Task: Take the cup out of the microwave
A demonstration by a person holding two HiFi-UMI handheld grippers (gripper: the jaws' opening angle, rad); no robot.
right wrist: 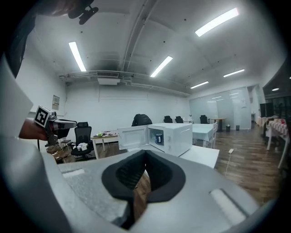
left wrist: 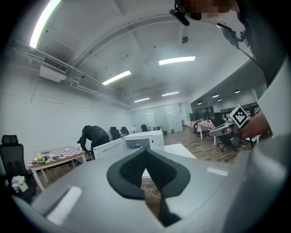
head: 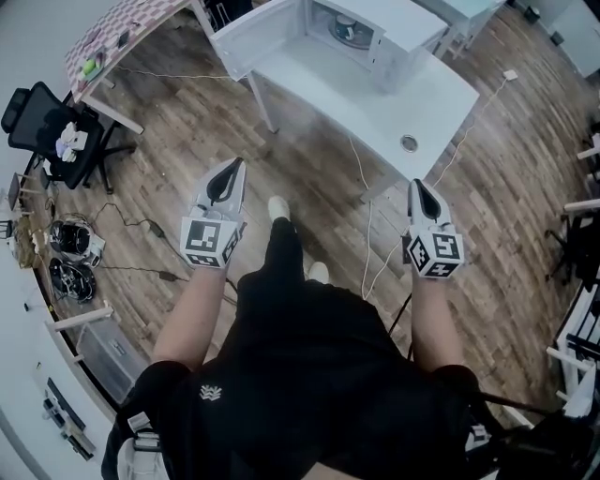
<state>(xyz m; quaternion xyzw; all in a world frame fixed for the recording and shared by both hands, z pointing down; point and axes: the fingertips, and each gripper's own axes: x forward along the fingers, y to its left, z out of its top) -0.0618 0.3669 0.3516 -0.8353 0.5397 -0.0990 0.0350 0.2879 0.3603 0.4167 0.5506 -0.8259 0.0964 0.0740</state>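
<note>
A white microwave (head: 370, 33) stands on a white table (head: 422, 98) at the top of the head view, its door (head: 258, 33) swung open to the left. A dark cup (head: 345, 31) sits inside it; the right gripper view also shows this cup (right wrist: 158, 138) in the open microwave (right wrist: 173, 136). Both grippers hang over the wooden floor, well short of the table. My left gripper (head: 232, 167) is shut and holds nothing. My right gripper (head: 418, 186) is also shut and holds nothing. The left gripper view shows the microwave (left wrist: 144, 141) far ahead.
A black office chair (head: 47, 131) and cables on the floor lie at the left. A table with a checked cloth (head: 122, 23) stands at the far left. A cord (head: 367, 225) hangs from the white table. A person (left wrist: 93, 136) bends over behind the microwave.
</note>
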